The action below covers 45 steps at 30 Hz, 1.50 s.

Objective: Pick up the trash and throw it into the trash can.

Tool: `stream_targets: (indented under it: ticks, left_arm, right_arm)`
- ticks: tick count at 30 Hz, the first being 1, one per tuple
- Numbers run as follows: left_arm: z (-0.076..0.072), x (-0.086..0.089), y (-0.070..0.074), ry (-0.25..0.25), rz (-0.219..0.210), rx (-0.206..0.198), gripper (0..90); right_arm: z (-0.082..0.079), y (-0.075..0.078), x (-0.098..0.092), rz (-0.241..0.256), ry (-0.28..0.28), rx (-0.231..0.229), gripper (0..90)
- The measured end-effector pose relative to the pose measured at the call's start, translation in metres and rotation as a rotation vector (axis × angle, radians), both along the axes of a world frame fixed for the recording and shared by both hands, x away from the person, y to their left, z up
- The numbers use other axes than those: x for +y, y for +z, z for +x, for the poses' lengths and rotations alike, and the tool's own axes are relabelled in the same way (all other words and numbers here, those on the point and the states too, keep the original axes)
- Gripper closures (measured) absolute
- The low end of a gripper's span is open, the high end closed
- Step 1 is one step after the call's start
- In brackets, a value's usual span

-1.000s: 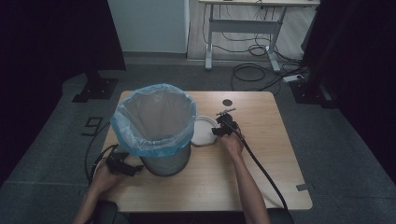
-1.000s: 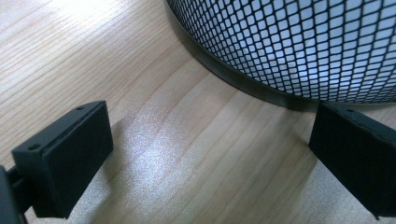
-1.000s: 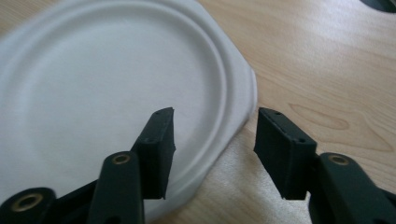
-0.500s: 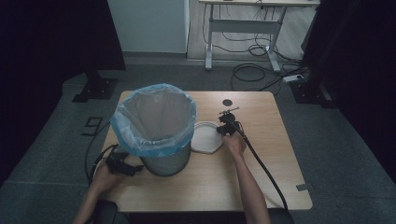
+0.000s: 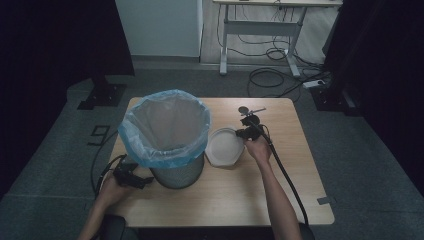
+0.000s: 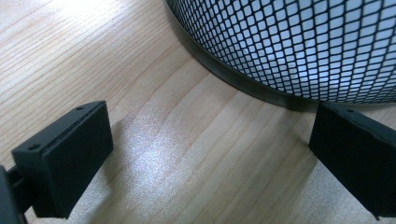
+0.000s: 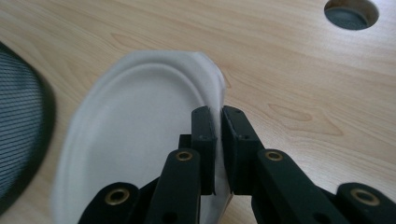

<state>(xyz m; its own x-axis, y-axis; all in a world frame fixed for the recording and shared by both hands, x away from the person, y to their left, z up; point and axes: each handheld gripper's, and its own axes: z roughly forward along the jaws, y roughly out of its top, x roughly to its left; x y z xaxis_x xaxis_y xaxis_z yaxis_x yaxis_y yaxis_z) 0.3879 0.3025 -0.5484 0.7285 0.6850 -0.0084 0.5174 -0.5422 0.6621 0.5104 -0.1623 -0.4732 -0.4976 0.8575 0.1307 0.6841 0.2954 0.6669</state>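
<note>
A black mesh bin [image 5: 172, 145] lined with a blue bag stands on the left half of the wooden table [image 5: 280, 195]. A white paper plate [image 5: 223, 147] lies just right of the bin. My right gripper [image 5: 243, 133] is shut on the plate's right rim; in the right gripper view the rim [image 7: 218, 100] is pinched between the two jaws of the right gripper [image 7: 218, 122] and the plate [image 7: 140, 140] tilts up. My left gripper [image 5: 142, 181] rests on the table at the bin's lower left, open; its view shows the left gripper [image 6: 210, 154] with bare wood between the jaws and the bin's mesh wall [image 6: 299, 46] ahead.
A round cable hole [image 5: 243, 109] sits in the table behind the right gripper, also seen as the hole [image 7: 351, 14] in the right gripper view. Cables trail from both grippers. The floor around holds a desk frame [image 5: 260, 35], loose cables and dark stands.
The right gripper has closed onto the plate's right rim and the rim has lifted slightly. The left gripper has stayed beside the bin.
</note>
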Motion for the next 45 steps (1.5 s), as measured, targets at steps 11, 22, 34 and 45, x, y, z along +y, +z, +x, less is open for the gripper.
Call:
stream_targets:
  ticks: [11, 22, 34, 45]
  left_arm:
    - [0.0, 0.0, 0.0, 0.0, 0.0, 0.0, 0.0]
    - [0.0, 0.0, 0.0, 0.0, 0.0, 0.0, 0.0]
    - [0.0, 0.0, 0.0, -0.001, 0.0, 0.0, 0.0]
    - [0.0, 0.0, 0.0, -0.001, 0.0, 0.0, 0.0]
  right_arm:
    - [-0.019, 0.046, -0.027, 0.042, -0.005, -0.02, 85.1]
    - [-0.034, 0.087, -0.039, 0.075, 0.016, -0.048, 84.8]
    - [-0.044, 0.136, -0.043, 0.112, 0.029, -0.061, 84.6]
    - [-0.045, 0.172, -0.046, 0.127, 0.027, -0.073, 84.6]
